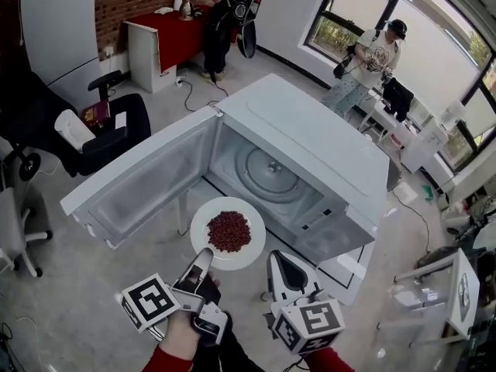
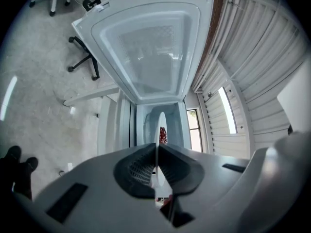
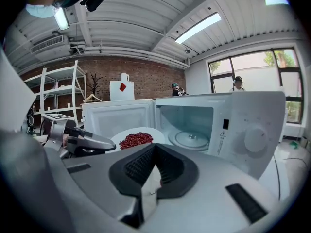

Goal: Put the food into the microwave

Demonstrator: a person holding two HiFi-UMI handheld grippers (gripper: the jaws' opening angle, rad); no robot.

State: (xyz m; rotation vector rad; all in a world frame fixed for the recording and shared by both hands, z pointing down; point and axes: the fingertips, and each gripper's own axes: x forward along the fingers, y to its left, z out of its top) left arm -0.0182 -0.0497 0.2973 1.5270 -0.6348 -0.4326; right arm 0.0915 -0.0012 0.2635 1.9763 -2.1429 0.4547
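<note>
A white plate [image 1: 206, 214] carrying a heap of red beans [image 1: 229, 231] hovers just before the open microwave [image 1: 310, 142], whose door [image 1: 147, 184] swings out to the left. My left gripper [image 1: 205, 256] is shut on the plate's near rim. In the left gripper view the plate [image 2: 160, 123] shows edge-on between the pads, with the beans [image 2: 163, 135] beyond. My right gripper [image 1: 280, 260] sits to the right of the plate, jaws shut and holding nothing. The right gripper view shows the beans [image 3: 136, 140], the left gripper [image 3: 109, 144] and the glass turntable [image 3: 193, 140] inside the cavity.
The microwave stands on a small white table. Office chairs [image 1: 101, 130] are at the left on the floor. A person [image 1: 372, 60] stands by the windows and another [image 1: 232, 14] near a red-covered table at the back. White furniture [image 1: 434, 285] is at the right.
</note>
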